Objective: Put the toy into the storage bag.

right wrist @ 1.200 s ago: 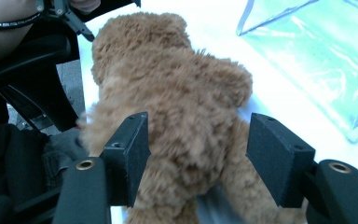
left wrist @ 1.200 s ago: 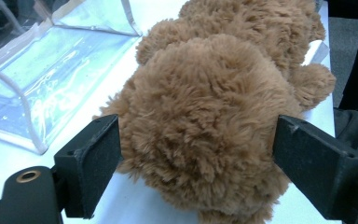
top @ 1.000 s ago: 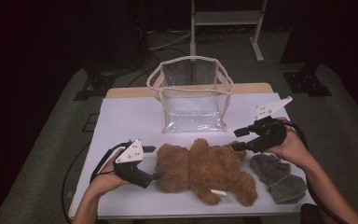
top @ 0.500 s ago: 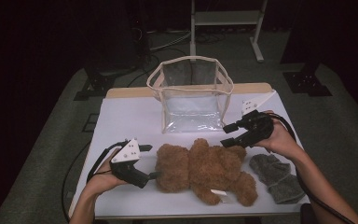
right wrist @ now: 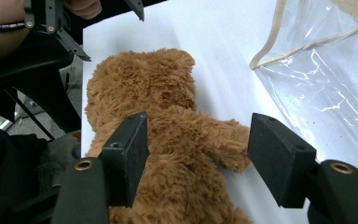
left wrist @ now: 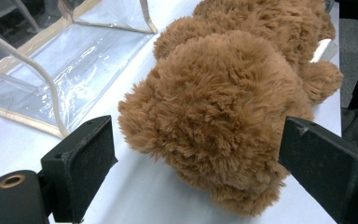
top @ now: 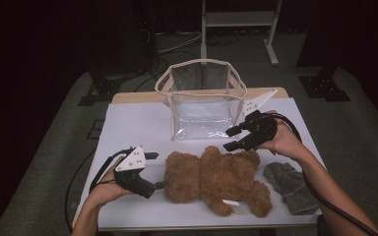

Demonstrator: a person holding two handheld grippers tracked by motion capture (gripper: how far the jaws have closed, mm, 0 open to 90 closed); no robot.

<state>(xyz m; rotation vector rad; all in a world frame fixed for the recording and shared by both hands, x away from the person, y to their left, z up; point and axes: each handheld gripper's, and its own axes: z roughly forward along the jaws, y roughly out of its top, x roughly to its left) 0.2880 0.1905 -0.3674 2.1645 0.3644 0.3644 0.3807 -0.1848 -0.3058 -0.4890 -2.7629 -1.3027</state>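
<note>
Dim room, grey carpet floor (top: pixel 54 147), white-topped table (top: pixel 138 123), pale metal rack (top: pixel 238 19) behind, dark stand feet (top: pixel 325 88).

We find no legible text, brand or number — the white tag on the teddy bear (top: pixel 215 181) is too small to read.

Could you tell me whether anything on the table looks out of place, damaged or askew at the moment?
Nothing stands out. The brown teddy bear lies flat on the white table, intact. The clear bag stands upright and open behind it, and the grey cloth item lies beside the bear. Nothing looks spilled or torn.
</note>
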